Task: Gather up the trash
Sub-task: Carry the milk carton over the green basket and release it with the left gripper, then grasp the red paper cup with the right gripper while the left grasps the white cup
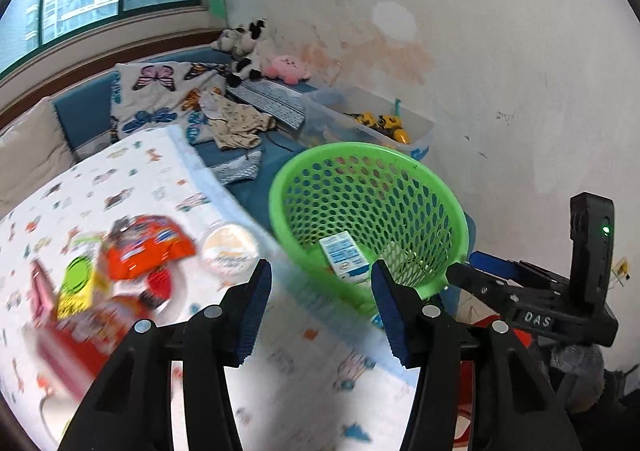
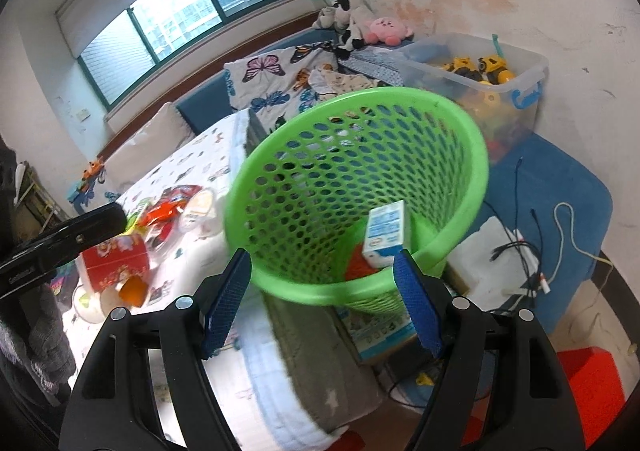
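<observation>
A green mesh basket (image 1: 372, 187) stands beside the bed, with a white and blue carton (image 1: 344, 257) lying inside. My left gripper (image 1: 320, 271) hangs open and empty over the bed edge, just in front of the basket. Left of it on the patterned sheet lie an orange snack wrapper (image 1: 148, 251), a round white lid (image 1: 230, 251), a yellow-green packet (image 1: 76, 283) and a red box (image 2: 116, 263). My right gripper (image 2: 322, 263) is open at the basket's near rim (image 2: 304, 287); I see no pad pressing on it. The carton (image 2: 384, 235) leans on the basket's inner wall.
The basket sits on a blue and white box (image 2: 380, 331) on the floor. Behind it are a clear bin of yellow toys (image 2: 480, 71), a blue mat with cables (image 2: 520, 247), and a red stool (image 2: 592, 383). Blankets and plush toys (image 1: 248, 47) fill the far corner.
</observation>
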Tool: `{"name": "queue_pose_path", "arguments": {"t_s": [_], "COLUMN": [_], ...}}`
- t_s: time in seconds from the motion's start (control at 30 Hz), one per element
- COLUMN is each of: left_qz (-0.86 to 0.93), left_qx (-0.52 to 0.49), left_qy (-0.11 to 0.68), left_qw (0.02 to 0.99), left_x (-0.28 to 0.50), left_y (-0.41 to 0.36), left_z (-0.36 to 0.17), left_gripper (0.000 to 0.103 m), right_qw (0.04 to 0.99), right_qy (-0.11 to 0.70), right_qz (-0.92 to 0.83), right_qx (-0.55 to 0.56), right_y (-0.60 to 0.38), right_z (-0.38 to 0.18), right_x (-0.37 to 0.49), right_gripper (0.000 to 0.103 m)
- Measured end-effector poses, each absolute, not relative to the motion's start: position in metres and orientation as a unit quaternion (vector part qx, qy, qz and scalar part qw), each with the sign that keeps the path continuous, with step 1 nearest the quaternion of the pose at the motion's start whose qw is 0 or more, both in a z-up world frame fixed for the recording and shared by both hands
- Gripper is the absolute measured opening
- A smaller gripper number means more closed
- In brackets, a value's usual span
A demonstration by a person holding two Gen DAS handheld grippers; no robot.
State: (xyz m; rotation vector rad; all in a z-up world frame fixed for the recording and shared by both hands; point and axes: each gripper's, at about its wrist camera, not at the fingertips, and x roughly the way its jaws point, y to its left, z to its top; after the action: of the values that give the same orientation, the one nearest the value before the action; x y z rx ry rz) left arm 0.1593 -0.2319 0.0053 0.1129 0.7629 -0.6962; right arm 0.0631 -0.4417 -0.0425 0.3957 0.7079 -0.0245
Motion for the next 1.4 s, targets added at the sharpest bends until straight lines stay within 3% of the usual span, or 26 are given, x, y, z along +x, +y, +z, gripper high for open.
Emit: {"name": "queue_pose_path", "arguments": {"t_s": [0.53,0.73,1.4], "left_qz": [-0.197,-0.155,-0.203], "left_qx": [0.005,-0.023,-0.077], "left_qy": [0.331,0.355,0.403], "left_qw": [0.923,0.922,0.889], "left_x": [0.121,0.126,0.137], "left_y": [-0.073,-0.026,0.002], "left_z": [0.007,-0.013,-0.066], "left_gripper": [0.058,0.059,0.056], "right_qw": [0.922,0.921,0.915], "right_qy": [0.347,0.353,0.362], "right_qz": [0.033,0.052,0.158], "right_qx": [0.170,0.157,0.086], "right_y": [-0.384,-0.359,-0.235], "right_z": [-0.031,-0.030,-0.010], "right_x": [0.069,0.076,0.121], "right_gripper": [0.074,0.074,0.074]}}
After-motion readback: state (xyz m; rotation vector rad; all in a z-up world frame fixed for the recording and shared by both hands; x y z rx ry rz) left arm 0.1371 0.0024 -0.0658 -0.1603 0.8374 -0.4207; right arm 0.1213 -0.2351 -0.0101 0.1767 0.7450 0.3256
